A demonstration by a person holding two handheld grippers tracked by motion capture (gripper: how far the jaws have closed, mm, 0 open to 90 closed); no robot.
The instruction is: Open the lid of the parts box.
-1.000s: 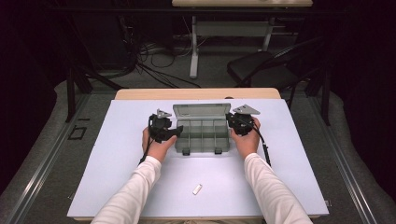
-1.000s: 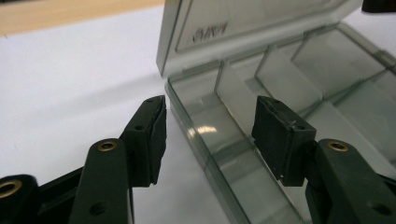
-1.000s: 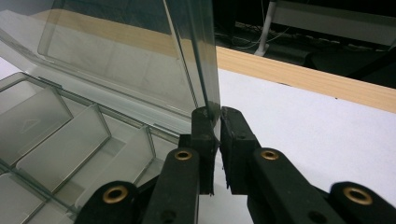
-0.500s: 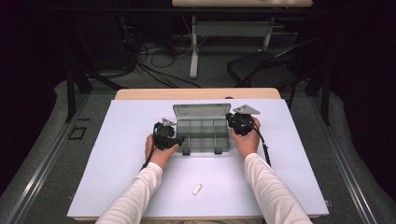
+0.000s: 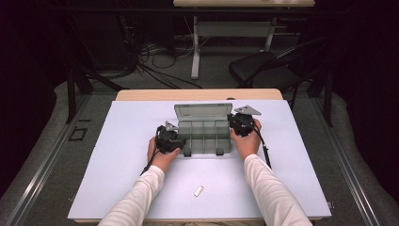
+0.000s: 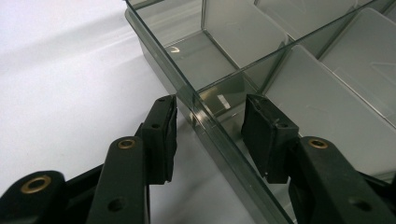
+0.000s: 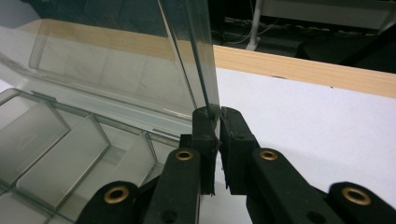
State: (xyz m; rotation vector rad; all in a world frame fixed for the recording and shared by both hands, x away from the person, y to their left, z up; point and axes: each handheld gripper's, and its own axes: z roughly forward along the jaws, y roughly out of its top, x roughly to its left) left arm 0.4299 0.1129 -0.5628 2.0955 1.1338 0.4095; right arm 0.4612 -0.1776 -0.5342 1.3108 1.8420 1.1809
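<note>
A clear grey plastic compartment box (image 5: 203, 136) lies at the table's middle with its lid (image 5: 203, 111) standing up at the back. My left gripper (image 5: 176, 141) is open at the box's left side. In the left gripper view its jaws (image 6: 209, 134) straddle the box's side wall (image 6: 184, 86), one pad outside and one inside an empty compartment. My right gripper (image 5: 234, 123) is at the lid's right end. The right gripper view shows it (image 7: 218, 127) shut on the edge of the raised lid (image 7: 116, 60).
A small white piece (image 5: 199, 191) lies on the white table top (image 5: 117, 155) near the front edge, between the person's forearms. A wooden strip (image 5: 197, 94) borders the table's far side. Beyond it are a chair (image 5: 263, 68) and floor cables.
My left gripper has moved nearer and slightly right, onto the box's left wall. The right gripper has stayed on the lid.
</note>
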